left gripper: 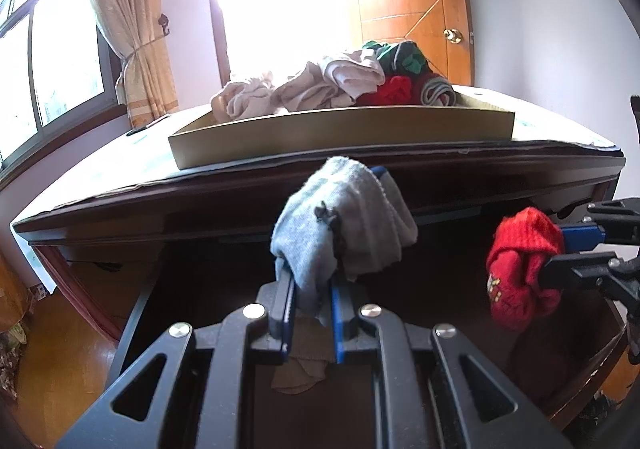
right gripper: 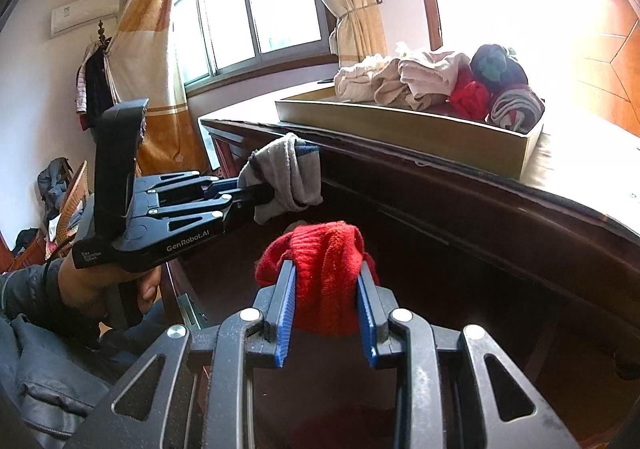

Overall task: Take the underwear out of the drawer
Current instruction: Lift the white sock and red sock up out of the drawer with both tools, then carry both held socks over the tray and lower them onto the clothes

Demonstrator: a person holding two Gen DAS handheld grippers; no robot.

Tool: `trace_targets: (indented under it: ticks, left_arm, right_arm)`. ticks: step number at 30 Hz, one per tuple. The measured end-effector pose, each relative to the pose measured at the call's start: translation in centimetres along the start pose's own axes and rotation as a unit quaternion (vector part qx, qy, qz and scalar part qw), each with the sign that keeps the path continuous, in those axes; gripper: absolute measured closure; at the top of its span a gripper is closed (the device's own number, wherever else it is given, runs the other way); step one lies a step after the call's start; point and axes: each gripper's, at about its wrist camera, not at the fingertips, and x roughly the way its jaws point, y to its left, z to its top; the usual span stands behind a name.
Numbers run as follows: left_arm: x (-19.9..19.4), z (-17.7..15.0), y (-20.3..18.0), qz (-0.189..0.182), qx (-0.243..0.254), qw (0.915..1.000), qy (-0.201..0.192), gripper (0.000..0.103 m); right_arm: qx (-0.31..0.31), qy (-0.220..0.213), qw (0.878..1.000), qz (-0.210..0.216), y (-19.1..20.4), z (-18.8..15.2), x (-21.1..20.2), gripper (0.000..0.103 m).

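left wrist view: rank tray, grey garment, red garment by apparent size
1. Tray, widest though farthest.
2. Grey garment, in the left claw.
3. Red garment, in the right claw; the grey one's nearness makes 2 versus 3 unsure.

A grey knit garment [left gripper: 344, 221] hangs bunched between the left tongs [left gripper: 312, 289], draped over their tips. A red knit garment [right gripper: 324, 273], crumpled, sits clamped between the right tongs [right gripper: 326, 305].

One grey garment [left gripper: 344, 217], one red garment [right gripper: 324, 269], one tray [left gripper: 340, 129], two grippers.
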Motion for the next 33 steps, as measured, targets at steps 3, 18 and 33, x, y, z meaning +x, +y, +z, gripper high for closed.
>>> trace_targets:
  ticks: [3,18,33]
  left_arm:
    - [-0.3,-0.2,0.0,0.000,-0.002,1.0000,-0.005,0.090]
    - [-1.9,-1.0,0.2,-0.002,-0.009,0.9991,-0.042,0.090]
    - [-3.5,-1.1,0.3,0.002,-0.009,0.9974,-0.071,0.090]
  right_arm:
    - [-0.002,-0.007,1.000,0.002,0.1,0.0,-0.3,0.073]
    - [-0.012,-0.049,0.999,0.005,0.4,-0.1,-1.4,0.073]
    - [-0.028,-0.095,0.995,0.006,0.6,-0.4,-2.4,0.073]
